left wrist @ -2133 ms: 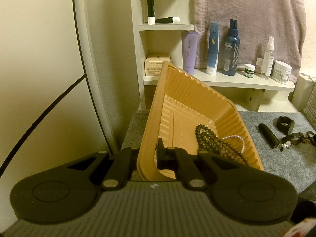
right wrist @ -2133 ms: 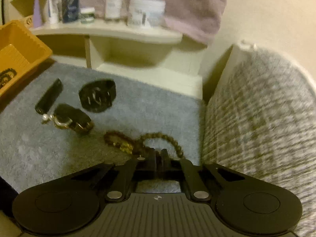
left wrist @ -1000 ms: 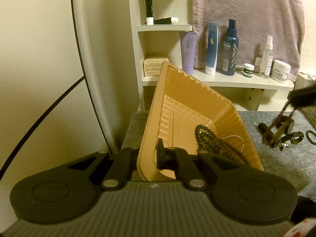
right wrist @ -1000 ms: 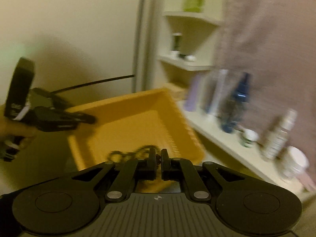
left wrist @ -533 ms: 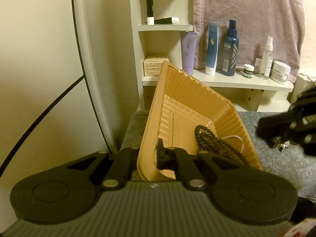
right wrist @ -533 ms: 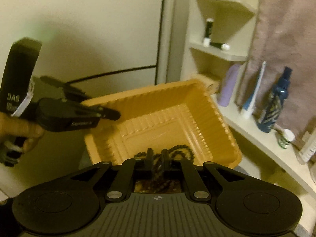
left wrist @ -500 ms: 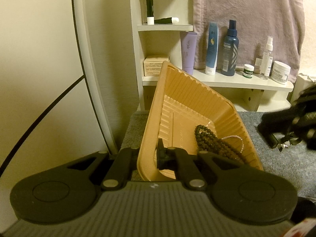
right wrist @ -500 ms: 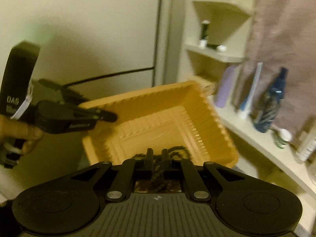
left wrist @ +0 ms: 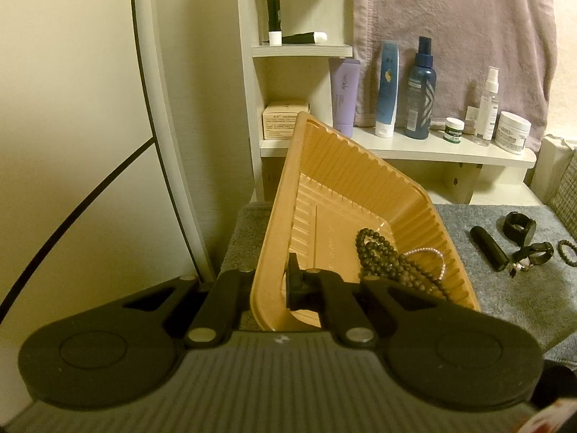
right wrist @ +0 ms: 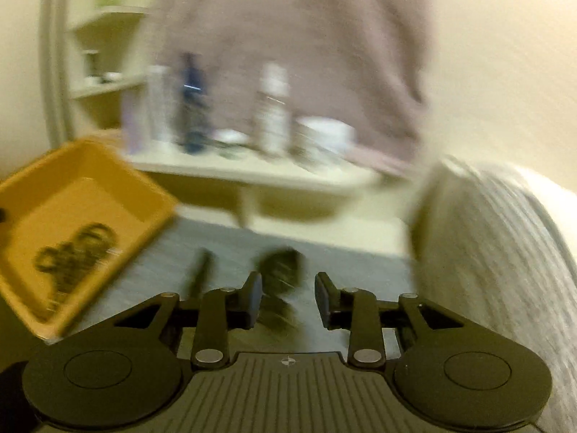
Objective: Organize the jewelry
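My left gripper (left wrist: 279,285) is shut on the near rim of the orange tray (left wrist: 335,184) and holds it tilted. Dark bead necklaces (left wrist: 389,259) and a pink bead bracelet (left wrist: 431,252) lie in the tray's low corner. On the grey mat (left wrist: 505,285) to the right lie a black tube (left wrist: 488,247), a black band (left wrist: 519,225), a dark clasp piece (left wrist: 533,254) and a bead bracelet (left wrist: 568,250). My right gripper (right wrist: 288,299) is open and empty above the mat, right of the tray (right wrist: 108,166); that view is blurred.
A white shelf (left wrist: 396,149) behind the mat holds tubes, bottles and jars under a hanging mauve towel (left wrist: 450,18). A small box (left wrist: 281,124) sits in the shelf unit. A checked cushion (right wrist: 505,252) stands at the mat's right edge. A wall is on the left.
My right gripper has opened, let the brown beads drop into the tray, and swung back right toward the mat. My left gripper still holds the tray tilted.
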Available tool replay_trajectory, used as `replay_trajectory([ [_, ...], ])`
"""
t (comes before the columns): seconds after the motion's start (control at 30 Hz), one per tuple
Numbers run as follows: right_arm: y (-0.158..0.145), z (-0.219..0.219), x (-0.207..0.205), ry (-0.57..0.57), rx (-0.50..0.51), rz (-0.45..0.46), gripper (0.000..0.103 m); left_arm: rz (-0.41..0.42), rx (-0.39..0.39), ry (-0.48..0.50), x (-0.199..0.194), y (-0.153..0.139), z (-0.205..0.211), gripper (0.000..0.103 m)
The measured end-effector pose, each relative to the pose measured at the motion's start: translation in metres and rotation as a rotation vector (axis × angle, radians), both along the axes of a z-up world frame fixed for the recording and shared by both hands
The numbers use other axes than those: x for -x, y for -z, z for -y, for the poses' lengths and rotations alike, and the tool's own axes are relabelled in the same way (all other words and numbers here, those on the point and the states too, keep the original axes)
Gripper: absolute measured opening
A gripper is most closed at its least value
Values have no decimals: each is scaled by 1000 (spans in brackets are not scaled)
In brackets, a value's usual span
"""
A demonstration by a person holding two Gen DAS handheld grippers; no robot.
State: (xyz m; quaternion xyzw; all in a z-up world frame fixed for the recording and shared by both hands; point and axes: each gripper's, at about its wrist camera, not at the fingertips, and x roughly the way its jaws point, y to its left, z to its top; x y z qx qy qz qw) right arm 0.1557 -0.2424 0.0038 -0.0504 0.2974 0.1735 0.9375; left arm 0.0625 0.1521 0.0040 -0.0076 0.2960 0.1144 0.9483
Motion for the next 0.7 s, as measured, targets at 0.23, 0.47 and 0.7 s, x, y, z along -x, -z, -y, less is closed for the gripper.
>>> replay_trajectory([
  [0.23,27,42,-2,97,54,-41,33,-2,-4,0,0,-1,0,5],
  [0.47,51,34,-21,12,72,-92,32,-6,-8,-2,0,-1,1,5],
  [0.7,61,24,-48,-15,114,-118,19,-5,-6,-4,-1,0,1,5],
])
